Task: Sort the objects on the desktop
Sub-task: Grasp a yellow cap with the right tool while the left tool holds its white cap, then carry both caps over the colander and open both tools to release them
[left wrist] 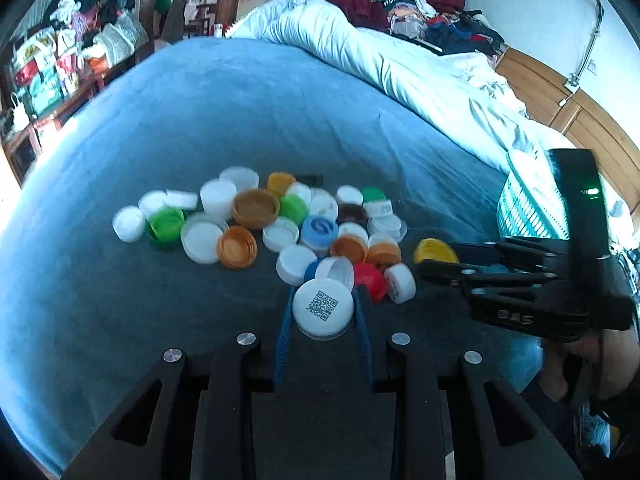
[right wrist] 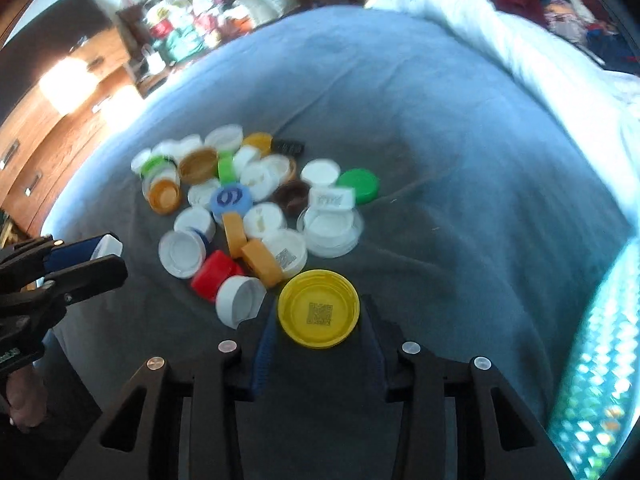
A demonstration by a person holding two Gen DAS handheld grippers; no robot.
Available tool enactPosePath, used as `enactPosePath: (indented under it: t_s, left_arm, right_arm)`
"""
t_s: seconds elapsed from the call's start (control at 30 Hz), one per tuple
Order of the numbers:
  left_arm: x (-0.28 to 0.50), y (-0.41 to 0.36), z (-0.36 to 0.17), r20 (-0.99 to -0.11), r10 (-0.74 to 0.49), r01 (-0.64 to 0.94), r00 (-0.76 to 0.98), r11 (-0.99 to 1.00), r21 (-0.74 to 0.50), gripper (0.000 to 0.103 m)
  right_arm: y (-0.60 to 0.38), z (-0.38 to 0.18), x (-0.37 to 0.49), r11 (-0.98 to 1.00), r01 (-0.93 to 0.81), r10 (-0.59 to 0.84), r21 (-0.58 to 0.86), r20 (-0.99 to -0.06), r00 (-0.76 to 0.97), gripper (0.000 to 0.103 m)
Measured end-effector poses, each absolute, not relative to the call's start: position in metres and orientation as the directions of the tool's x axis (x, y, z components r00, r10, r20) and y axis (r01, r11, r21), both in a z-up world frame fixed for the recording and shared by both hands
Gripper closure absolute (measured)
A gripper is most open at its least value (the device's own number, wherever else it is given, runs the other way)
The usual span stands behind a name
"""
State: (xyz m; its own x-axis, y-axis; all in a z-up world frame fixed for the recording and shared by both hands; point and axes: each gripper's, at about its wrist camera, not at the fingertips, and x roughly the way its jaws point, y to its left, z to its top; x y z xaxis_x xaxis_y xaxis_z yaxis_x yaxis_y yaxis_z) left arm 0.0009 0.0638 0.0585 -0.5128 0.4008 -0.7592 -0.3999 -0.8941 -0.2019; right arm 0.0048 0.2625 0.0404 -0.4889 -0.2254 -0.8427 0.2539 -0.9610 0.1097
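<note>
**Both grippers hold a cap at the pile's near edge**

Your left gripper is clamped on a white cap, printed code facing up, blue pads pressing its two sides. Only the left wrist view shows that code; from the right wrist view the same gripper enters at the left edge and just a sliver of white shows between its fingers.

Beyond it the pile of white, orange, green, blue and red caps lies on the blue sheet, a red cap nearest your left fingers.

To the right, your right gripper has its jaws against a yellow cap. The right wrist view shows it hollow side up with a code inside, pads at both sides. In the left wrist view you see only its yellow edge at the black fingertips.

Farthest right stands a teal basket, its mesh wall at the frame edge in both views.
</note>
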Motion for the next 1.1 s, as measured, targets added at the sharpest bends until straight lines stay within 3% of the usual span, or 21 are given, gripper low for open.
enactPosePath:
  t_s: [0.5, 1.1]
  left_arm:
    - [0.01, 0.102, 0.137, -0.687, 0.387, -0.425, -0.615, -0.896, -0.125, 0.078]
    - [0.01, 0.197, 0.198, -0.619, 0.512, -0.565, -0.595, -0.815, -0.129, 0.078]
  right_arm:
    - [0.34, 0.184, 0.072, -0.992, 0.098, -0.121, 0.073, -0.683, -0.72, 0.06]
    - [0.42, 0.222, 0.111, -0.995, -0.072, 0.011, 0.072, -0.633, -0.774, 0.06]
